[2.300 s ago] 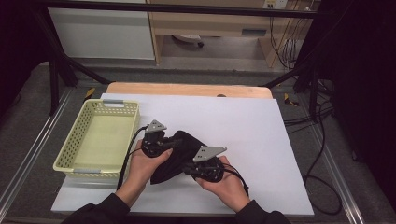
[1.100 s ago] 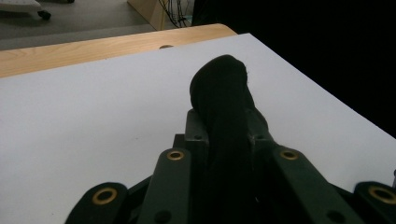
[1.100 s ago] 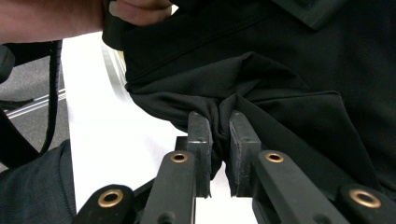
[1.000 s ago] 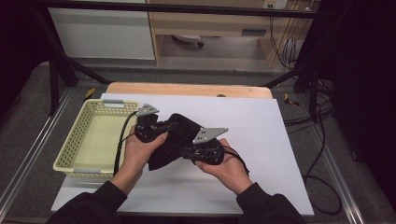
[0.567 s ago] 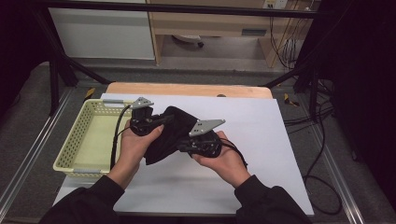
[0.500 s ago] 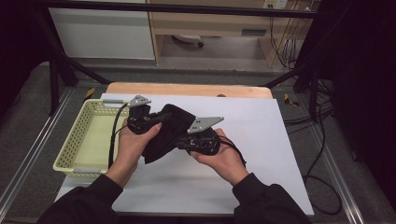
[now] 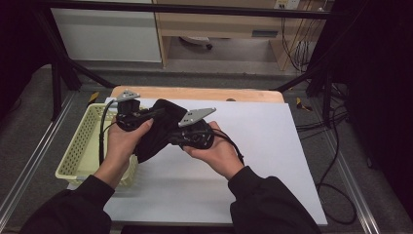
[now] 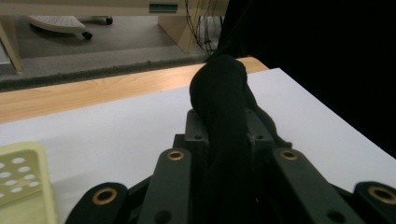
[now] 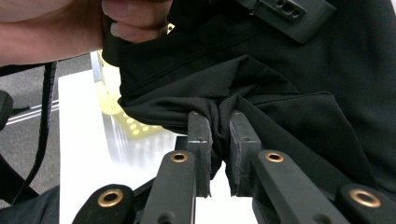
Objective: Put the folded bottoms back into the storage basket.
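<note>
Both hands are carrying the black cloth (image 7: pixel 155 130) up and away from the middle of the table (image 7: pixel 272 146), toward the yellow basket (image 7: pixel 80 155) at the person's left. A couple of seconds ago the cloth was lying bunched low on the white sheet between the two hands; now it is hanging clear of the surface, its lower edge drooping just beside the basket's near right corner.

The left hand-held gripper (image 7: pixel 146 113) is clamping a thick fold of the fabric: in the left gripper view the cloth (image 8: pixel 223 116) is bulging up out of the narrow gap between the black jaws. The right hand-held gripper (image 7: pixel 181 139) is pinching another edge, and in the right gripper view the fabric (image 9: pixel 280 93) is gathering into a tight pleat between its pads (image 9: pixel 200 140), which are standing almost together. Neither grip has loosened while the cloth has been rising.

To me this looks like the carry stage of putting the cloth away in the basket. The lift is done and the sideways travel is under way, but most of the cloth is hanging over the white sheet rather than over the basket's opening, so it needs to go further left before either gripper lets go. The trailing corner could catch on the basket's rim on the way in.
</note>
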Available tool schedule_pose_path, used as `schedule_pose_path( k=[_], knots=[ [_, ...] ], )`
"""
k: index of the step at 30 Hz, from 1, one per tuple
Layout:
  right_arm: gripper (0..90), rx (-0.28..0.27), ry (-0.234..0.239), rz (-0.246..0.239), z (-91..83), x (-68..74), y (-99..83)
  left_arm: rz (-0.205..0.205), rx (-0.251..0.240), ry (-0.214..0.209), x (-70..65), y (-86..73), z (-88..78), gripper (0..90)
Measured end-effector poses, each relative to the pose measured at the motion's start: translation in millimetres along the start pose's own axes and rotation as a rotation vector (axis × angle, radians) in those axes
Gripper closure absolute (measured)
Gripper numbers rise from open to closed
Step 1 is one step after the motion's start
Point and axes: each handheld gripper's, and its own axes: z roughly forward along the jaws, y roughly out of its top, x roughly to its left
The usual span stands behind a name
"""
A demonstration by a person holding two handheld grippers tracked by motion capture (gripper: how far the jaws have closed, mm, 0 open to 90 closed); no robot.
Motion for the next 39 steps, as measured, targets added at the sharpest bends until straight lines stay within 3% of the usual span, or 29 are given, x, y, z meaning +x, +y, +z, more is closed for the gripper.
schedule_pose_path(
  k=[10, 17, 22, 25, 39],
  knots=[
    [81.9, -0.005, 0.030, -0.012, 26.9, -10.9, 27.6, -0.038, 0.001, 0.017, 32.7, 11.7, -10.0, 76.5],
    [81.9, -0.022, 0.053, 0.013, 46.7, -14.6, 29.8, -0.055, -0.001, 0.012, 47.3, 12.3, -10.4, 76.5],
    [81.9, -0.019, 0.055, 0.001, 53.7, -14.8, 32.2, -0.075, -0.018, 0.015, 58.2, 10.9, -13.8, 76.6],
    [81.8, -0.024, 0.056, -0.003, 57.6, -13.9, 35.6, -0.090, -0.033, 0.012, 63.3, 10.7, -17.1, 76.5],
    [81.9, -0.066, 0.048, -0.037, 72.0, 6.0, 49.3, -0.084, -0.054, 0.059, 74.7, 7.0, -45.9, 76.5]
  ],
)
